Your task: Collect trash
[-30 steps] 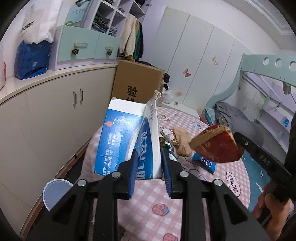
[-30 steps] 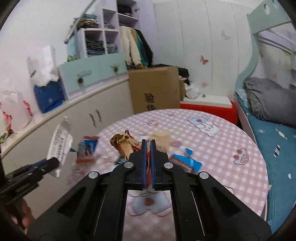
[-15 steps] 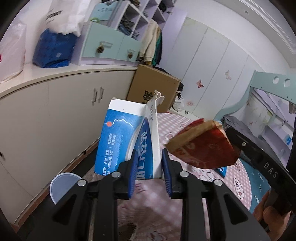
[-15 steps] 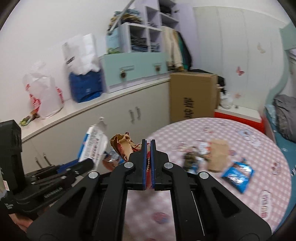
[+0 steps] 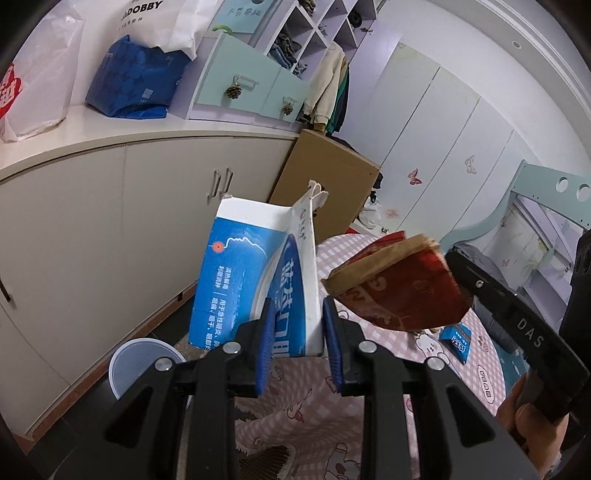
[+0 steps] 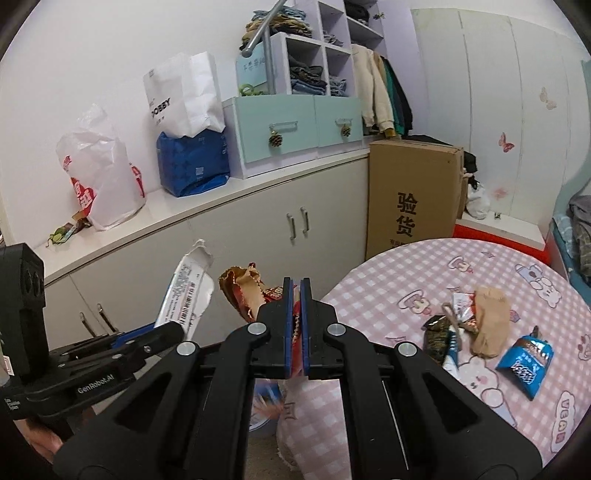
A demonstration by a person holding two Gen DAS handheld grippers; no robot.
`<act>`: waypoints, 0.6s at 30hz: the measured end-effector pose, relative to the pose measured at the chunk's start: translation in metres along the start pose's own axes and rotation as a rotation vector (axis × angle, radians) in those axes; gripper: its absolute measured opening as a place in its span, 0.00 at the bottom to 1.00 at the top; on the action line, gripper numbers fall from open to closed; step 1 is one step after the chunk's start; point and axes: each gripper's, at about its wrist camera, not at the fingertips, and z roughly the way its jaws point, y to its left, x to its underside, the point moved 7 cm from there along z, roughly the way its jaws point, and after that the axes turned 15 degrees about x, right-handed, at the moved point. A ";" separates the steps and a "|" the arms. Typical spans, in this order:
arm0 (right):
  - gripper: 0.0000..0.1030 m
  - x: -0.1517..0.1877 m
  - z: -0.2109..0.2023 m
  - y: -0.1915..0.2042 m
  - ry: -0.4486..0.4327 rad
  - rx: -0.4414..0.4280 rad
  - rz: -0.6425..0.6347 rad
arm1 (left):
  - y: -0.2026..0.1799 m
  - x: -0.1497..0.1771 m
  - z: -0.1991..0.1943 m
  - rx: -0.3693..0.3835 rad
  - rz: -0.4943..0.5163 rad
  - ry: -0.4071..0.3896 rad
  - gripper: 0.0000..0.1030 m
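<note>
- The left claw pinches one flattened blue-and-white carton printed with Chinese text, held upright.
- The right claw, pads pressed together, grips one red-and-brown wrapper, just right of the carton.
- Its arm reads "DAS"; the other's, "GenRobot.AI".
- Below the left claw stands one pale bin.
- Right of the right claw, on the pink checked worktop, lies a wrapper pile and one blue packet.
- Behind, a white bag reads "DOBBY".

The left gripper pointed slightly downward, jaws clamped partway; the right gripper was pinched fully closed beside it.
</note>
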 end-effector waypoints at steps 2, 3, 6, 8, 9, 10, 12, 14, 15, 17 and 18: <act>0.04 0.000 -0.001 -0.008 0.000 0.015 0.006 | -0.002 0.000 0.002 0.004 0.002 0.001 0.24; 0.04 0.001 -0.001 -0.012 -0.001 0.024 0.007 | -0.002 -0.001 0.003 0.001 0.005 0.002 0.24; 0.04 0.004 -0.002 -0.026 0.003 0.046 0.011 | -0.008 0.003 0.008 0.006 0.014 0.012 0.24; 0.04 0.006 -0.002 -0.034 0.003 0.056 0.015 | -0.012 0.006 0.011 0.011 0.021 0.021 0.24; 0.04 0.006 -0.002 -0.038 0.007 0.058 0.020 | -0.015 0.007 0.015 0.015 0.023 0.027 0.24; 0.04 0.007 -0.002 -0.041 0.009 0.058 0.024 | -0.018 0.007 0.018 0.016 0.027 0.033 0.24; 0.04 0.008 -0.002 -0.045 0.013 0.059 0.027 | -0.022 0.007 0.024 0.020 0.032 0.039 0.24; 0.04 0.009 -0.001 -0.043 0.016 0.052 0.026 | -0.024 0.007 0.026 0.015 0.036 0.037 0.24; 0.04 0.009 0.000 -0.039 0.018 0.045 0.018 | -0.023 0.007 0.026 0.011 0.036 0.034 0.24; 0.04 0.009 0.001 -0.031 0.018 0.031 0.010 | -0.017 0.007 0.024 -0.004 0.033 0.027 0.24; 0.04 0.009 0.003 -0.024 0.019 0.018 0.002 | -0.012 0.007 0.022 -0.017 0.030 0.024 0.24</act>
